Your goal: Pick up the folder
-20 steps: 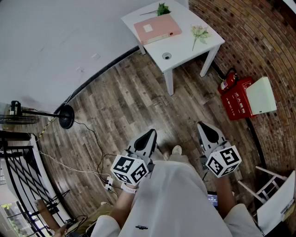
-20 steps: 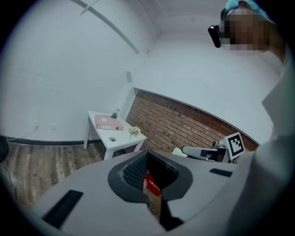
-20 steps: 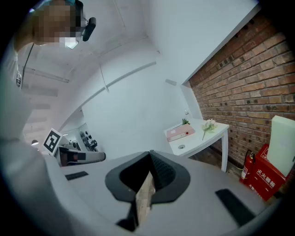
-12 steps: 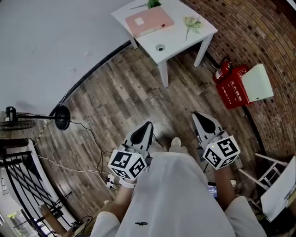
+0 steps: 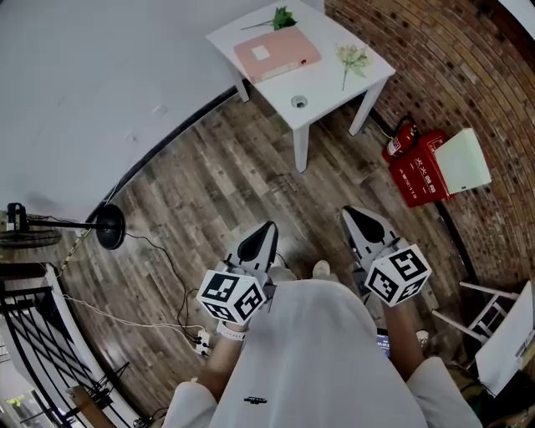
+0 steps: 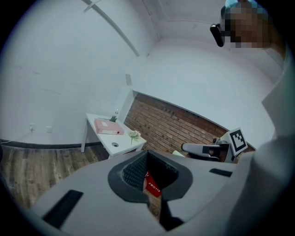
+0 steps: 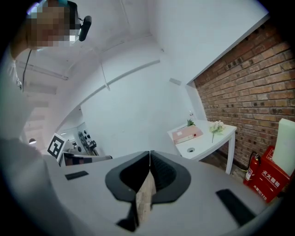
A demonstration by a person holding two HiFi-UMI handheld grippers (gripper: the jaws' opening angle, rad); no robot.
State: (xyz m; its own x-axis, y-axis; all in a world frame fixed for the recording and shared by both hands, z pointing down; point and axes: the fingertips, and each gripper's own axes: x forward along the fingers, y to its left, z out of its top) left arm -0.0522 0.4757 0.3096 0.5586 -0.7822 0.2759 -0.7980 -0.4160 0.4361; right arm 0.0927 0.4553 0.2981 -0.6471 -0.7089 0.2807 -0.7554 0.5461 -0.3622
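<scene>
Folder (image 5: 276, 53): flat on white table (image 5: 334, 84), well ahead of both grippers, untouched.
Left gripper (image 5: 263, 234): jaws together, nothing between.
Right gripper (image 5: 355, 219): jaws together, nothing between.

I see the white table (image 5: 324, 82) standing on the wood floor (image 5: 209, 180); on top the pink folder (image 5: 276, 52) lies flat, a green sprig (image 5: 284, 17) just past it, a pale flower (image 5: 353, 58) beside, a small round piece (image 5: 299, 102) near the front corner
</scene>
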